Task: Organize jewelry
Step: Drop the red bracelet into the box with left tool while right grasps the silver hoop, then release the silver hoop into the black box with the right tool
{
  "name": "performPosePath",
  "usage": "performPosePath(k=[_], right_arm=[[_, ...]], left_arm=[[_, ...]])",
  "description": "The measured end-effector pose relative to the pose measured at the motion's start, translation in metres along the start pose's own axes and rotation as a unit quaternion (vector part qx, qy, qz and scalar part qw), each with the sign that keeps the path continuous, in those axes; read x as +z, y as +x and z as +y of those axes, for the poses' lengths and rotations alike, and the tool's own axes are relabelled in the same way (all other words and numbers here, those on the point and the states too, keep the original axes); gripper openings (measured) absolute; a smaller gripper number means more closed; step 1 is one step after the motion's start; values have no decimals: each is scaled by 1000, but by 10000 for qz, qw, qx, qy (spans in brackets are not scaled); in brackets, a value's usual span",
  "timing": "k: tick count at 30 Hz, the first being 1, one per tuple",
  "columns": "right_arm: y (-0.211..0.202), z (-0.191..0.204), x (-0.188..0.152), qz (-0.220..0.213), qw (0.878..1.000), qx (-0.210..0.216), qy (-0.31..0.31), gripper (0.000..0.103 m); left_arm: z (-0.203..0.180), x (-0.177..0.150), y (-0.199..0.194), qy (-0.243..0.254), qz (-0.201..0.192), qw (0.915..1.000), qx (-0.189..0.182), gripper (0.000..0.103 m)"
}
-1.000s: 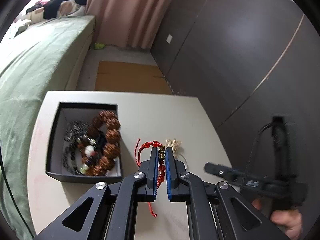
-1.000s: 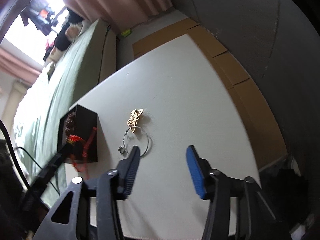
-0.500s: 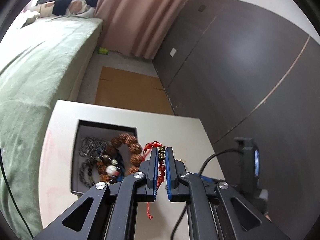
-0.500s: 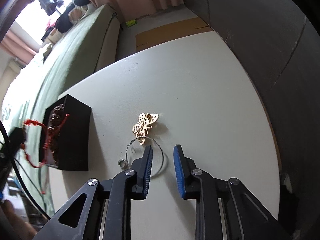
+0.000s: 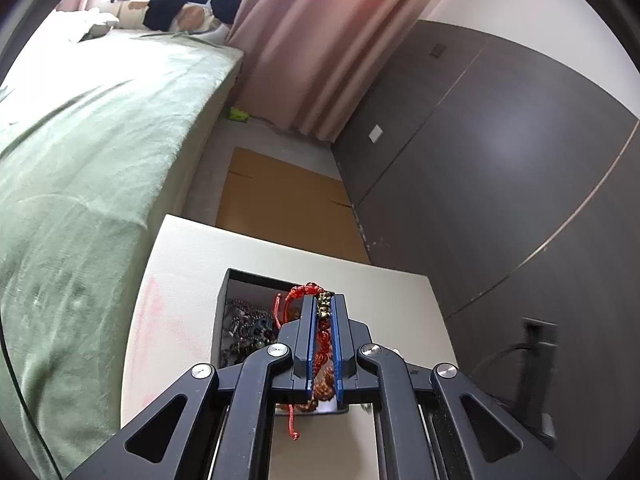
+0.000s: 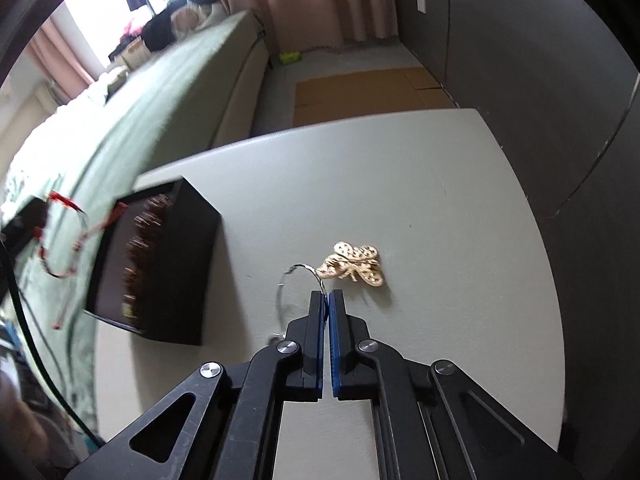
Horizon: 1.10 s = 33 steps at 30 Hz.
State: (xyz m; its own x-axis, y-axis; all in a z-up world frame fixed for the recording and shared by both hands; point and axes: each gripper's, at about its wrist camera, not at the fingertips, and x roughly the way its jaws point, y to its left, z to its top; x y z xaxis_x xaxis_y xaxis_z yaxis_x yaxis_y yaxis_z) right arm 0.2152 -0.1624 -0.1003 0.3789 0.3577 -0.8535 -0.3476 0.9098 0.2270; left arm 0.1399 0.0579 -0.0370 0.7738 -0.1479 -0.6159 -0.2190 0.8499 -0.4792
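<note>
Pale table [image 5: 172, 280], rectangular, with faint pink smudges near its left edge. Green bedcover [image 5: 88, 152] spread over the bed alongside that left edge, reaching back toward the bright window. Dark clothes and bags [image 5: 180, 4] heaped at the bed's far end. Pink curtain [image 5: 320, 48] hanging to the floor past the table's far edge. Flattened brown cardboard [image 5: 280, 200] lying on the floor just beyond that far edge, between bed and wall. Small bright green object [image 5: 239, 114] on the floor at the curtain's foot. Dark grey panelled wall [image 5: 500, 152] running along the table's right edge, bearing a white wall plate [image 5: 375, 133].
</note>
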Motion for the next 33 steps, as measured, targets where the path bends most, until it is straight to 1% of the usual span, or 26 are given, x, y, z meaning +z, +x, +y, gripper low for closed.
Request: performPosePath(k=[2,3,4,5,6,7,8,10,14,20,23,26,28,30,31,32,33], right_arm=[[-9,-1,-2,-124,9997,151,153,4],[-14,0,-2,-190,9993,258,200,4],[-17,2,-2,-237,9990,321,223,4],[-23,2,-3,-311,9983,414,256,4],[-26,3,-4,-356,9978,483,272,4],[-30,4,-4,-407,9971,580,287,4],[-30,6,-2,-431,9967,629,294,4],[-32,8,-2,-494,9953,777,312,4],[-33,13,2,-650,9913,1078,384,4],[-44,34,9,-999,9791,1734,371,4],[-41,46,11,-1041,9730,2027,354,4],[-36,55,11,-1012,9692,2219,334,4],[-32,60,13,-1010,9645,2417,340,4],[-26,69,15,-1010,9568,2710,308,4],[-24,72,15,-940,9558,2771,296,4],[-16,79,17,-707,9588,2739,246,6],[-12,82,18,-526,9631,2633,173,15]], left_arm=[[3,-1,3,-86,-74,9999,92,9],[4,0,6,-149,-23,9998,119,11],[7,1,10,-227,93,9996,110,20],[9,1,12,-307,179,9993,70,35],[12,2,11,-364,181,9992,41,43],[14,1,7,-411,80,9991,39,56],[16,2,3,-415,-28,9991,65,61],[19,4,-3,-419,-131,9990,99,64],[28,7,-12,-567,-179,9982,89,64],[34,9,-19,-604,-197,9978,176,64],[36,10,-24,-564,-238,9979,212,64],[40,12,-27,-587,-252,9977,222,64],[47,14,-31,-627,-273,9974,241,64],[53,16,-36,-708,-329,9966,274,64],[56,16,-36,-732,-338,9964,276,64],[58,17,-37,-753,-339,9962,279,64],[58,17,-38,-760,-329,9962,283,64]])
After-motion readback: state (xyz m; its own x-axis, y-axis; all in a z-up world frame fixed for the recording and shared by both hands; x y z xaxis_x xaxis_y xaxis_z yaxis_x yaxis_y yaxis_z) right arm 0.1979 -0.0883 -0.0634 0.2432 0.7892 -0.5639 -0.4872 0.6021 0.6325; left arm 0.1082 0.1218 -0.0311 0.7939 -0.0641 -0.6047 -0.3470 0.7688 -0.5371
